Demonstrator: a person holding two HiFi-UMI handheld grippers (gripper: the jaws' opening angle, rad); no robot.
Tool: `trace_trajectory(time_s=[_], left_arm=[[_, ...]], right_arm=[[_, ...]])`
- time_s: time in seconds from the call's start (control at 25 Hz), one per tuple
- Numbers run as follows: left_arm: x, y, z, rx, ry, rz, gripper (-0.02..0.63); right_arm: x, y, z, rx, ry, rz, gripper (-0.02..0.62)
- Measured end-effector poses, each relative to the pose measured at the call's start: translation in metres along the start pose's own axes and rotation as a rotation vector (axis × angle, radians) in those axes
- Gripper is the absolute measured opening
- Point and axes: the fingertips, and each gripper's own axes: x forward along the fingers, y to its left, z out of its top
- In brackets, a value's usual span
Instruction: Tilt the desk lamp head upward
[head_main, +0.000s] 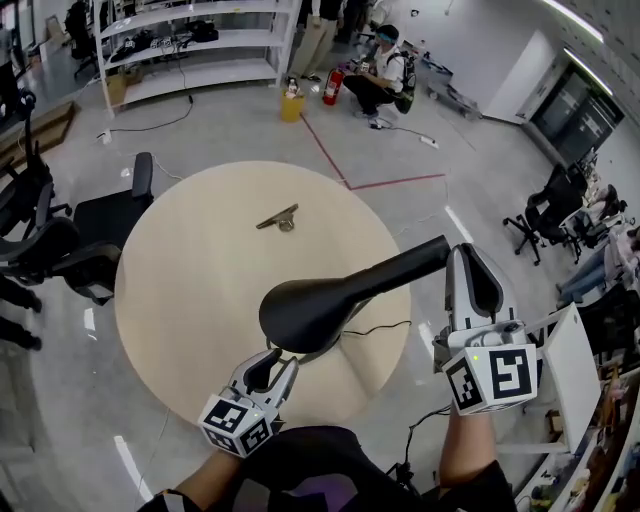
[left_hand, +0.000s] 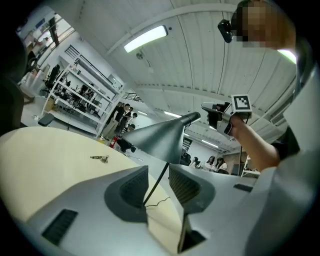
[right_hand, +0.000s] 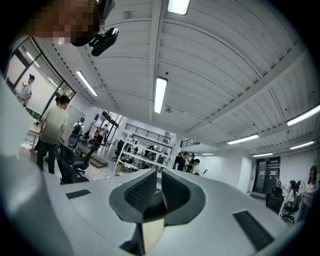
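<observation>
The desk lamp head (head_main: 308, 312), a black oval shade seen from above, hangs over the round counter (head_main: 190, 300) a little toward 4 o'clock from the counter's middle. Its neck (head_main: 405, 264) runs off toward 2 o'clock. In the left gripper view we see the shade as a grey cone with a thin stem (left_hand: 157, 182) dropping to the counter. The lamp's cord (head_main: 378, 327) trails across the wood at 3 o'clock from the shade.

The left gripper (head_main: 274, 362) sits at 7 o'clock from the shade, its tips just under the shade's near rim. Its jaws stand wide apart and press on nothing; the stem shows in the gap, farther off. The right gripper (head_main: 470, 262) is at 3 o'clock, just beside the far end of the neck. Its jaws are drawn together with only a sliver between them and nothing inside.

At 12 o'clock from the shade a small metal object (head_main: 277, 218) lies on the counter, well apart. Black office chairs (head_main: 60, 245) stand at 9 o'clock off the counter. White shelving (head_main: 190, 40) lines the far wall, and a person (head_main: 380, 78) crouches at 1 o'clock.
</observation>
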Motion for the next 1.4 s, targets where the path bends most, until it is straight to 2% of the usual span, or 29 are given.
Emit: trace_trajectory(time_s=[0.24,0.48,0.88,1.12,1.4], left_arm=[[0.01,-0.007,0.005,-0.031,-0.081,0.005,0.155],[0.018,-0.009,0.004,-0.039,-0.101,0.006,0.155],[0.02,-0.014,0.012,-0.075,-0.131,-0.029,0.155],[0.022,-0.011,0.016,-0.075,-0.123,-0.007,0.153],[0.013,-0.009,0.036,-0.062,-0.164,-0.002,0.144]], right_arm=[[0.038,-0.011,-0.001,-0.004,0.008,0.122,0.018],[0.06,-0.01,-0.015,-0.037,0.055,0.178,0.018],[0.068,-0.008,-0.021,-0.053,0.063,0.212,0.018],[0.071,-0.015,-0.026,-0.054,0.082,0.2,0.018],[0.071,-0.024,-0.035,-0.035,0.101,0.182,0.018]])
